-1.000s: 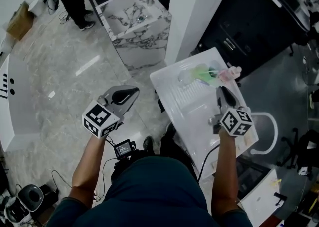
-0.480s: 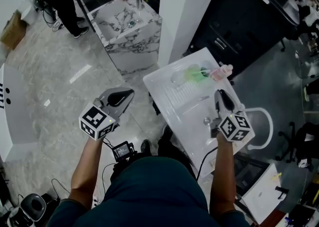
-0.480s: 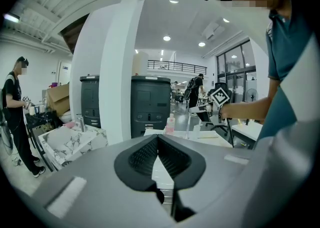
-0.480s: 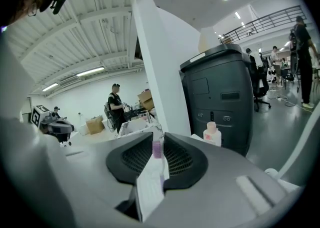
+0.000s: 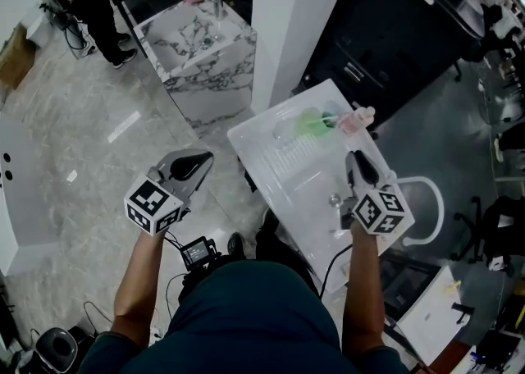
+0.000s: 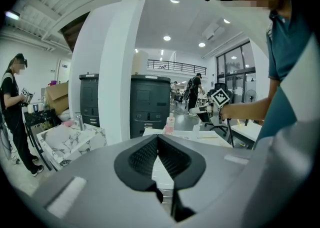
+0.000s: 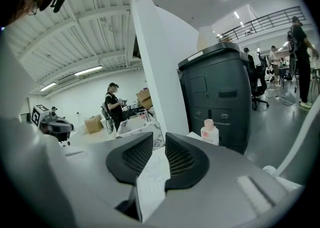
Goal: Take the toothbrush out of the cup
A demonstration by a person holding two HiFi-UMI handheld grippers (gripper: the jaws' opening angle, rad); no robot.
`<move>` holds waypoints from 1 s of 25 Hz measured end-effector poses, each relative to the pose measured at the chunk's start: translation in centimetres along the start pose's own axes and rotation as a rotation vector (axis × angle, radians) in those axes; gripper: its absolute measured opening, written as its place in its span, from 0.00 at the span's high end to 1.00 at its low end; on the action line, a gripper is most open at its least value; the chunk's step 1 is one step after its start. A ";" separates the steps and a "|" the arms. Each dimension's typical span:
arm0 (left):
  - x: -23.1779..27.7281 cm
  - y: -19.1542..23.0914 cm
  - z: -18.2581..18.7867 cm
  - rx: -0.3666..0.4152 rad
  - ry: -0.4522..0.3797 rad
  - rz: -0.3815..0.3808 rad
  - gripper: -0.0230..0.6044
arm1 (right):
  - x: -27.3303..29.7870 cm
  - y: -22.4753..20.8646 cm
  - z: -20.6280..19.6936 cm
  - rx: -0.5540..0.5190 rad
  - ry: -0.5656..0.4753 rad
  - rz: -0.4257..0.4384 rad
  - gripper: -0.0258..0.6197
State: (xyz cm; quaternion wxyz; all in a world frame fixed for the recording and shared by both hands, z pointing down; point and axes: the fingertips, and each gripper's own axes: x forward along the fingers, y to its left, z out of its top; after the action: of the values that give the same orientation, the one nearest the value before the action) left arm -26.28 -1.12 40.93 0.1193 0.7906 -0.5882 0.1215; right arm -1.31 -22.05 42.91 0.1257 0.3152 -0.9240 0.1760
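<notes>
At the far end of the white sink top [image 5: 279, 188] lies a green, see-through item that looks like the cup [image 5: 312, 124]; it is too small to make out the toothbrush. A pink bottle [image 5: 355, 121] stands just right of it. My right gripper [image 5: 358, 166] hovers over the sink top's right side, short of the bottle, open with nothing between its fingers. In the right gripper view the bottle [image 7: 209, 132] shows right of the jaws and the cup is hidden. My left gripper [image 5: 194, 164] is shut and empty, out over the floor left of the sink top.
A small chrome knob [image 5: 335, 198] sits on the sink top near my right gripper. A white pillar [image 5: 287, 20] and a dark cabinet [image 5: 394, 36] stand behind. A marble counter [image 5: 197, 40] and a person [image 5: 82, 3] are far left, a white chair [image 5: 428, 210] at right.
The head view has drifted, so everything sits a little further left in it. My right gripper has shifted slightly over the sink top. The left gripper has kept still.
</notes>
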 end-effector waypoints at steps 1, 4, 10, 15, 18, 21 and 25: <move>0.0 0.1 -0.1 -0.002 0.002 0.001 0.96 | 0.2 -0.1 -0.1 0.001 0.003 -0.001 0.85; 0.1 0.3 -0.3 -0.007 0.006 0.007 0.96 | 0.8 -0.3 -0.3 0.005 0.010 0.000 0.85; 0.3 1.0 -0.8 -0.021 0.017 0.020 0.96 | 2.7 -0.6 -0.6 0.017 0.025 0.008 0.84; 0.5 1.3 -1.1 -0.034 0.025 0.031 0.96 | 4.3 -1.2 -0.7 0.022 0.037 0.011 0.85; 0.6 1.5 -1.4 -0.042 0.032 0.037 0.96 | 5.3 -1.7 -0.7 0.025 0.044 0.012 0.84; 0.7 1.7 -1.6 -0.049 0.038 0.045 0.96 | 6.3 -2.2 -0.8 0.027 0.050 0.011 0.84; 0.9 1.9 -1.8 -0.057 0.047 0.056 0.96 | 7.4 -3.1 -1.0 0.030 0.061 0.006 0.84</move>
State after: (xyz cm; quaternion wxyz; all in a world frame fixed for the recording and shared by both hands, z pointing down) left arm -27.95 -1.85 43.04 0.1522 0.7670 -0.6103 0.1267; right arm -4.98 -27.94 47.11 0.1487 0.3089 -0.9179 0.1997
